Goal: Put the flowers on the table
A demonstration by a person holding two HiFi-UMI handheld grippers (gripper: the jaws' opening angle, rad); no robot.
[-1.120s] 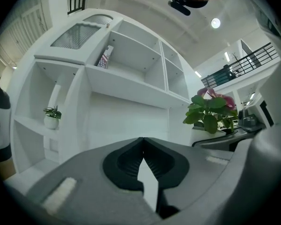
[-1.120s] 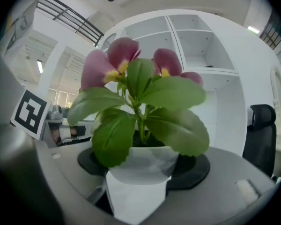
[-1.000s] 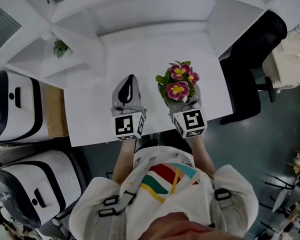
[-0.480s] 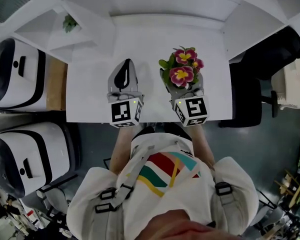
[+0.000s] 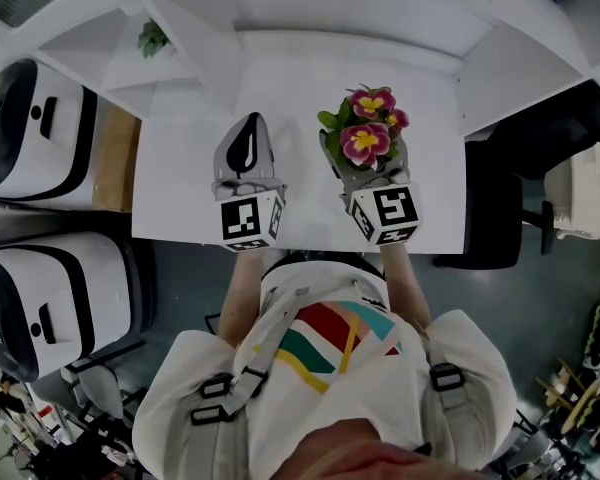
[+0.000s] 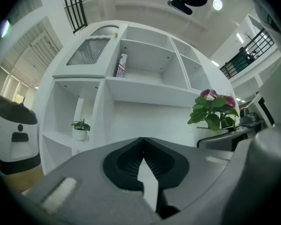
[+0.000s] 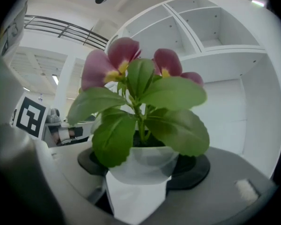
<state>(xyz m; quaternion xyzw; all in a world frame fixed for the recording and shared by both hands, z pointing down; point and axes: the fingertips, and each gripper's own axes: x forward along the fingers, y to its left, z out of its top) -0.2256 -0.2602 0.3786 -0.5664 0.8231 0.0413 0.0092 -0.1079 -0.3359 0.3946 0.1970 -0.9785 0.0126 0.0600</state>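
Right gripper [image 5: 365, 171] has its jaws spread wide, clamped on the white pot [image 7: 140, 162] of the pink-and-yellow flowers [image 5: 367, 133], upright over the right half of the bench [image 5: 180, 183], toward its front edge. Left gripper [image 5: 250, 133] is alongside over the left half, jaws pinched together, carrying nothing.

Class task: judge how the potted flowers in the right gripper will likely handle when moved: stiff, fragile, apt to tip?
Probably top-heavy: the leaves and blooms spread wider than the small white pot, so it may tip. The pot looks thin, so likely light and squeezable. The blooms seem fragile.
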